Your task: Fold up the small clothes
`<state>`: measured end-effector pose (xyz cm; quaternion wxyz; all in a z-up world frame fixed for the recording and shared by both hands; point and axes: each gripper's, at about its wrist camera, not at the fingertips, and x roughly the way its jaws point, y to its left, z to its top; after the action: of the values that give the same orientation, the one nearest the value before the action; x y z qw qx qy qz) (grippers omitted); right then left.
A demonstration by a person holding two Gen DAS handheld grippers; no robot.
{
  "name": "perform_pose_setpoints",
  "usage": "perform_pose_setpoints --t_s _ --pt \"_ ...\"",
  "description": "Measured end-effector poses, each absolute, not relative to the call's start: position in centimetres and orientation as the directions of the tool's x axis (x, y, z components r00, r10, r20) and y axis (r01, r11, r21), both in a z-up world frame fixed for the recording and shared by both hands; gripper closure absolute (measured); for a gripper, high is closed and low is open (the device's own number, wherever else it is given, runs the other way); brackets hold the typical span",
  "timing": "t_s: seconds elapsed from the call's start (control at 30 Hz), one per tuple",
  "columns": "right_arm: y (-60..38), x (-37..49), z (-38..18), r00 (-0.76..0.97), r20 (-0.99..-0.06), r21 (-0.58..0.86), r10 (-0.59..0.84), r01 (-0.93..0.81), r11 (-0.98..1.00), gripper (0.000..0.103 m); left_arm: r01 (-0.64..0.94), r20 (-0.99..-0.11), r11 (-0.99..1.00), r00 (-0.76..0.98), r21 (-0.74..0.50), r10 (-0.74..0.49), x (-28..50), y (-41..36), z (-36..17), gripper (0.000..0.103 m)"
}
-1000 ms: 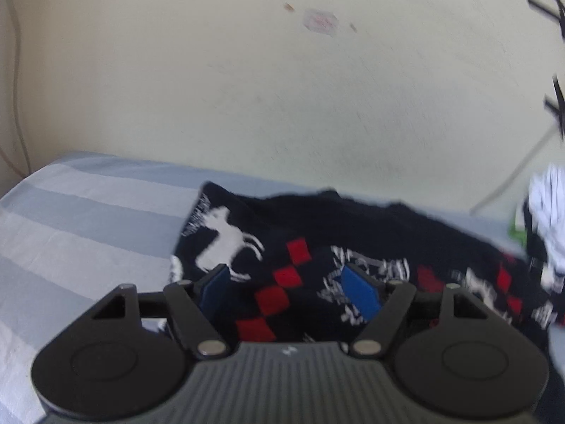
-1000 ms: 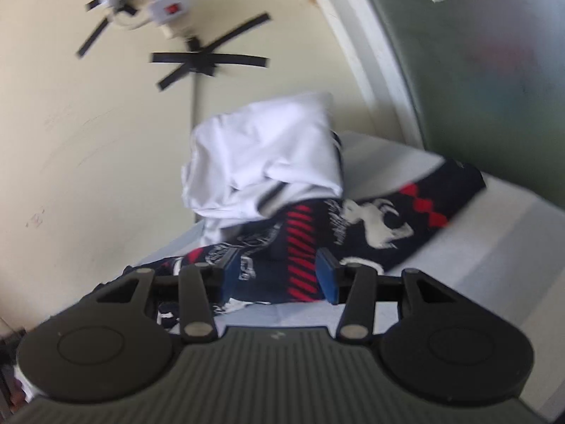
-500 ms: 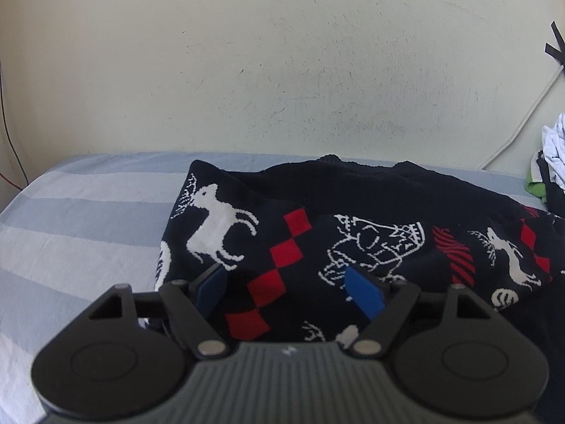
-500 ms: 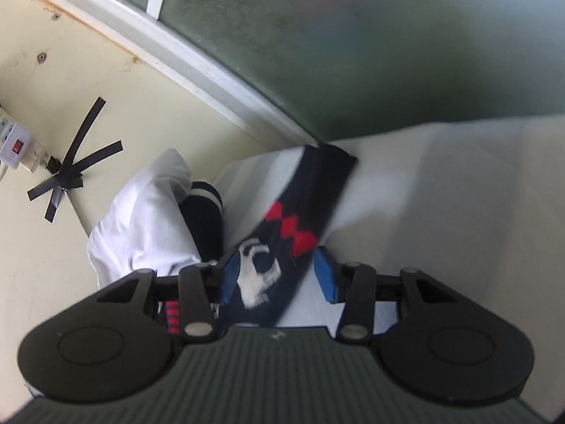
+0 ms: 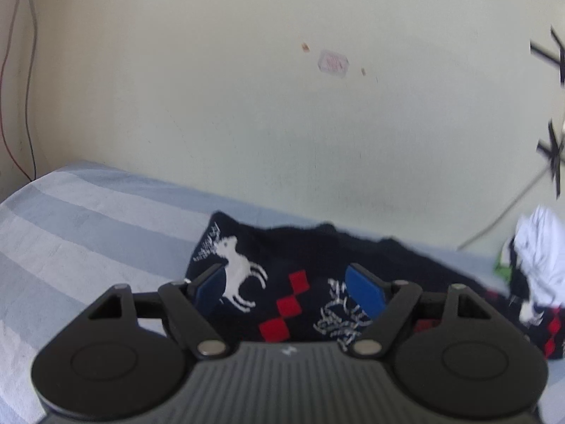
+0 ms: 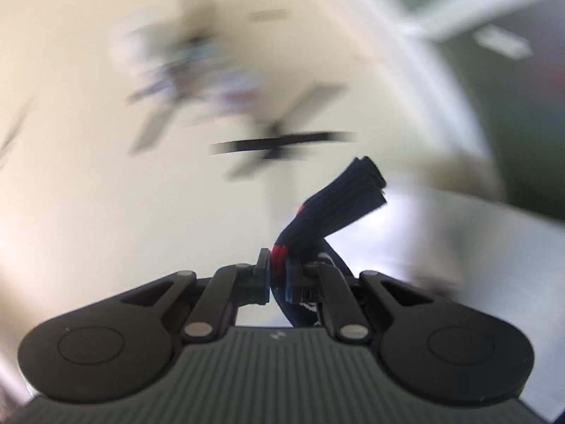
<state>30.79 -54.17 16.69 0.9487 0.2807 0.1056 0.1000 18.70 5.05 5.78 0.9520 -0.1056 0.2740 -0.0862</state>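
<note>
A dark navy sweater (image 5: 300, 265) with white reindeer and red diamonds lies on the striped bed in the left wrist view. My left gripper (image 5: 287, 288) is open and empty just above the sweater's near part. In the right wrist view my right gripper (image 6: 280, 272) is shut on the sweater's sleeve (image 6: 339, 205), whose ribbed cuff end sticks up beyond the fingers. That view is heavily blurred by motion.
The bed has a blue and white striped sheet (image 5: 88, 226) and stands against a cream wall (image 5: 247, 106). A pile of white and dark clothes (image 5: 540, 247) lies at the right. Black tape crosses and a cable hang on the wall (image 6: 279, 141).
My right gripper has shut on the sleeve and lifted it, swinging fast. My left gripper has tilted up and back a little and stays open over the sweater.
</note>
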Motion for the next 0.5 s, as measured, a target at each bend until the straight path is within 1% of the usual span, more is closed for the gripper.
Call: perform_pose_setpoints --t_s 0.1,0.17,0.23,0.33,0.43,0.47,0.5 --pt "-45.2 34.5 19.8 0.899 -0.123 0.468 0.42 -0.321 0.823 0.092 0.077 -0.464 0.949 0.858 -0.305 -0.219 18.4 7.2 6.8 0.023" --pt "-38.5 37.2 20.2 0.84 -0.143 0.434 0.524 -0.422 0.796 0.092 0.052 -0.451 0.946 0.87 -0.319 -0.2 18.4 8.4 7.2 0.022" --pt "-32.1 39.0 19.4 0.771 -0.181 0.398 0.61 -0.51 0.763 0.092 0.02 -0.446 0.954 0.881 -0.301 -0.159 18.6 9.1 7.3 0.021" --pt "-24.1 40.7 15.6 0.652 -0.284 0.392 0.704 -0.591 0.705 0.092 -0.026 -0.46 0.963 0.882 -0.267 -0.104 19.3 9.8 7.1 0.021" --pt "-19.4 41.1 9.8 0.563 -0.415 0.364 0.714 -0.617 0.698 0.092 -0.037 -0.489 0.961 0.866 -0.276 -0.107 20.0 10.1 6.6 0.023" --pt "-18.7 41.3 7.5 0.527 -0.457 0.379 0.717 -0.614 0.692 0.091 -0.04 -0.498 0.96 0.861 -0.276 -0.107 20.3 10.0 6.5 0.025" --pt "-18.3 41.5 5.4 0.475 -0.487 0.411 0.733 -0.616 0.672 0.09 -0.045 -0.507 0.963 0.856 -0.267 -0.101 20.3 9.9 6.3 0.023"
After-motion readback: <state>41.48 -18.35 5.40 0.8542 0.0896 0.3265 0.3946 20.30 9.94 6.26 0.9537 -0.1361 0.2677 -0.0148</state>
